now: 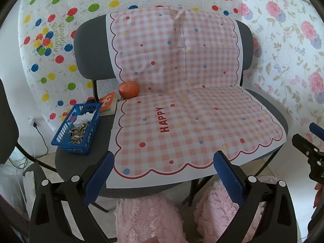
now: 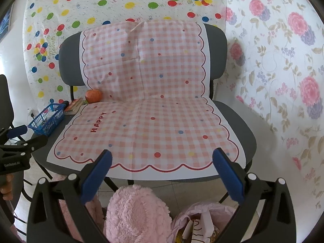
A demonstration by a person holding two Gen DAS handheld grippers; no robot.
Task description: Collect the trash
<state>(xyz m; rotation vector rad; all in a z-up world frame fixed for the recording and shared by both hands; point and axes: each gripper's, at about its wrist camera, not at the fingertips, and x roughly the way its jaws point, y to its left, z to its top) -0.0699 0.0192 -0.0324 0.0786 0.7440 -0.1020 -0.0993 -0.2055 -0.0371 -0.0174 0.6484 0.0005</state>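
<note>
A blue plastic basket (image 1: 78,128) sits on the left of a grey chair seat (image 1: 85,162). It holds sunflower seed shells (image 1: 79,132) and a crumpled white tissue (image 1: 83,118). The basket also shows in the right wrist view (image 2: 47,119). My left gripper (image 1: 163,174) is open and empty, in front of the seat's front edge. My right gripper (image 2: 162,173) is open and empty, in front of the seat's right half. A pink bag (image 2: 202,222) with paper in it lies on the floor below the right gripper.
A pink checked "HAPPY" sheet (image 1: 182,111) covers the seat and backrest. A red apple (image 1: 129,90) and an orange book (image 1: 107,101) lie at the seat's back left. Pink fluffy slippers (image 1: 147,218) are on the floor. Another dark chair (image 2: 6,101) stands at the left. Patterned sheets hang behind.
</note>
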